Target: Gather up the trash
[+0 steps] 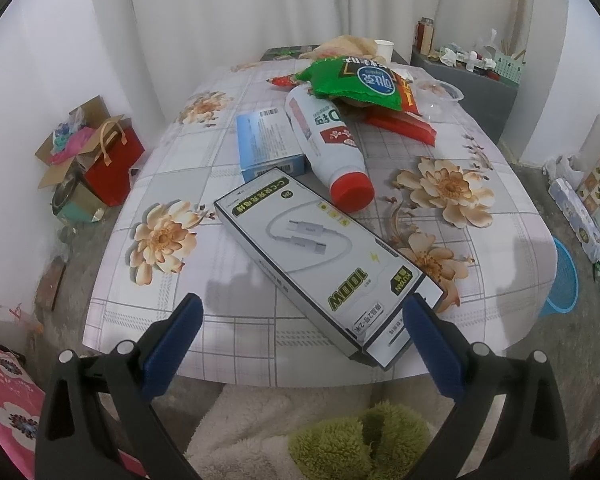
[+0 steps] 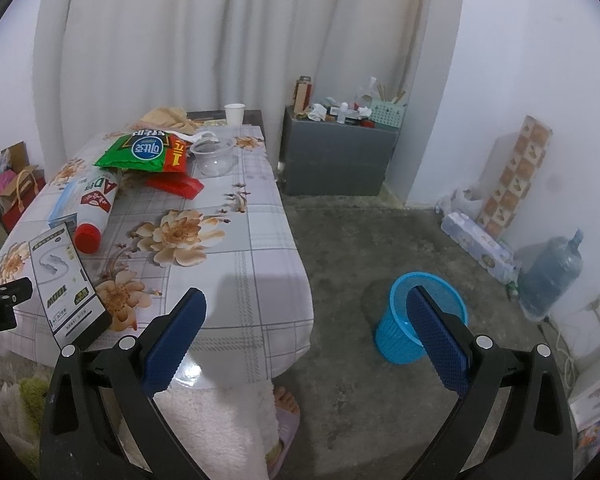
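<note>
Both tongs gape wide and hold nothing: the left tongs (image 1: 302, 316) hang over the near end of a cable box (image 1: 324, 260) jutting past the worktop (image 1: 500, 240) edge, whether touching is unclear; the right tongs (image 2: 306, 312) hover above bare floor beside a blue basket (image 2: 404, 332), partly hidden by one pad. Further back lie a red-capped bottle (image 1: 332, 148), a green snack bag (image 1: 356, 80) and a clear cup (image 2: 214, 158).
</note>
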Available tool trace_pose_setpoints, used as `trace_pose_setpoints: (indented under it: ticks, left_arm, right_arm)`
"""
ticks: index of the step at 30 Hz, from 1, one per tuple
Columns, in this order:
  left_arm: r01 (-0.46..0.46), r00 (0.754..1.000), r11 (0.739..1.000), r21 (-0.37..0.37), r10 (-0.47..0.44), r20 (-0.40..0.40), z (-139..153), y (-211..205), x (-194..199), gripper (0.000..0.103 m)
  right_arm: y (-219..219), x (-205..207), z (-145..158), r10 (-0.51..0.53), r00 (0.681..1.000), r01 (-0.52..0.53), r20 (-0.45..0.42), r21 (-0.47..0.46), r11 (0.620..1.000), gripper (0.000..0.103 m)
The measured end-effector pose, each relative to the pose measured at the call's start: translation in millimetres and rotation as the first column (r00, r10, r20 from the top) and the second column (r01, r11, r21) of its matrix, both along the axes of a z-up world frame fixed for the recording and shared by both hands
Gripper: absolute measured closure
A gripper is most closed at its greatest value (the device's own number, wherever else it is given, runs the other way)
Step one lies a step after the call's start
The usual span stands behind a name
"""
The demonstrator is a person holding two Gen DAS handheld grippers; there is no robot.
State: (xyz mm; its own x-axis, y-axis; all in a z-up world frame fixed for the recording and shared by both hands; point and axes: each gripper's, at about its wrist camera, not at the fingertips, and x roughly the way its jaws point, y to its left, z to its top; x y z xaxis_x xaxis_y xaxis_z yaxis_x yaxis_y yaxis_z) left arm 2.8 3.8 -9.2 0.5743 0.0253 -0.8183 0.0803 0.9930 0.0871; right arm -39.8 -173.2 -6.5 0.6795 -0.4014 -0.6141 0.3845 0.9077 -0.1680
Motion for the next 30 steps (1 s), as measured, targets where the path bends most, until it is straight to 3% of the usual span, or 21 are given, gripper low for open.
trace_pose_setpoints:
  ticks: [30]
  left_arm:
    - [-0.019, 1.0, 1.0, -0.018, 0.019, -0.014, -0.8, 4.2, 5.0, 0.005]
  right_arm:
    - [0.2, 6.2, 1.5, 0.0, 1.0, 0.0, 0.001, -0.003, 1.0, 0.006]
